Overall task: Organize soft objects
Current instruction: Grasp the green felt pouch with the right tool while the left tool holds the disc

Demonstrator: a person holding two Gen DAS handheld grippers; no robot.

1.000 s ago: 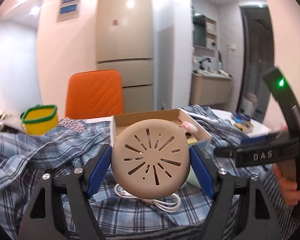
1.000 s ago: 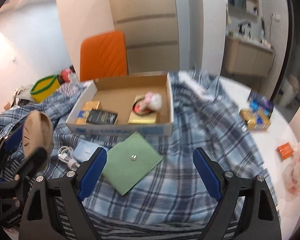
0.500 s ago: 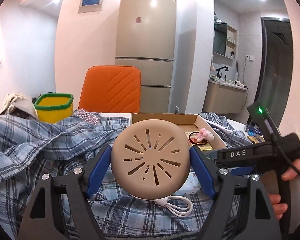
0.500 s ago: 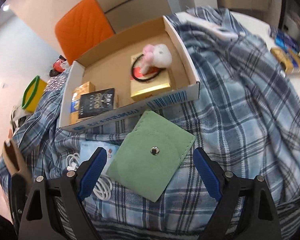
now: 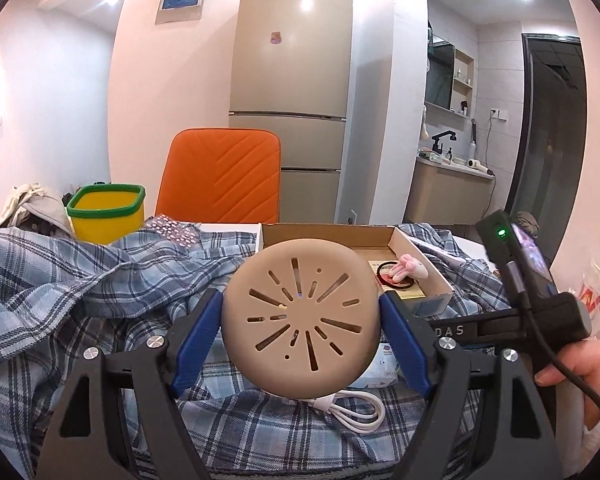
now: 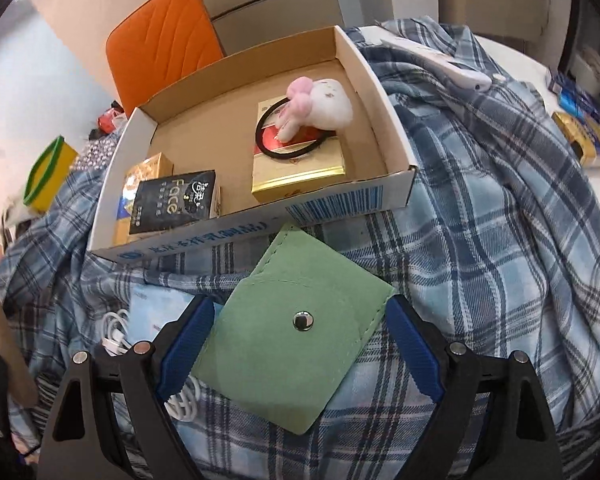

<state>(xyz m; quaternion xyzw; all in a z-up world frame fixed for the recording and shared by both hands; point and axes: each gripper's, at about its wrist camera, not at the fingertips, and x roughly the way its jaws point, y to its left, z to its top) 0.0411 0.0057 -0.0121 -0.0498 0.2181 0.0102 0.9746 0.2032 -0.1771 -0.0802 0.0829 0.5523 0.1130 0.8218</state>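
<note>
A tan round pad with slots (image 5: 300, 320) is held upright in my left gripper (image 5: 300, 298), whose blue pads press its two sides above the plaid cloth. My right gripper (image 6: 300, 302) points steeply down over a green felt pouch with a snap (image 6: 292, 344). The pouch lies flat on the cloth between the jaws, which are closing; the pads stand at its edges without squeezing it. Just beyond is an open cardboard box (image 6: 260, 236) holding a pink and white plush hair tie (image 6: 324, 100) on a gold box (image 6: 300, 176), plus a black packet (image 6: 176, 204).
A white cable (image 6: 116, 336) and a light blue packet (image 6: 156, 312) lie left of the pouch. The plaid cloth (image 6: 500, 240) covers the table. An orange chair (image 5: 220, 176) and a yellow bin (image 5: 108, 216) stand behind. Small packets (image 6: 584, 136) sit far right. A hand (image 5: 576, 364) grips the right handle.
My right gripper has sunk and come closer to the green pouch, which now lies between its jaws. The left gripper has kept its hold on the tan pad, with only a slight roll.
</note>
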